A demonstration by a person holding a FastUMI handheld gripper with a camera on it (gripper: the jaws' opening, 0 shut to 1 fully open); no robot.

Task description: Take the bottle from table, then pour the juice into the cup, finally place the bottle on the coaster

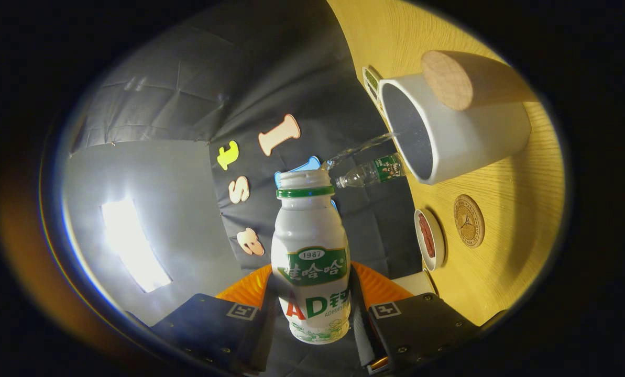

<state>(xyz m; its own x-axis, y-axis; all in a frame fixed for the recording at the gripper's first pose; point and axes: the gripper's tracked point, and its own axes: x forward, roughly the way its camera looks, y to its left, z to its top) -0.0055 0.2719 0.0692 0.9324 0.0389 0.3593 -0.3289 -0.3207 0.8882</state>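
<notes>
My gripper point(312, 314) is shut on a white juice bottle point(310, 246) with a green label and a green ring at its neck; both fingers press on its lower body. The whole view is rolled sideways, so the bottle is tipped toward the cup. A thin clear stream point(357, 149) runs from the bottle's open mouth into the white cup point(459, 139), which stands on the yellow wooden table point(511, 251) beyond the fingers. A round wooden knob point(447, 79) sticks out from the cup's side. The round wooden coaster point(469, 220) lies on the table near the cup.
A small white dish with something red point(428, 239) lies beside the coaster. A clear plastic bottle with a green label point(372, 172) stands just behind the cup. A green-and-white packet point(371, 82) is at the cup's far side. The booth's dark cloth wall hangs beyond the table.
</notes>
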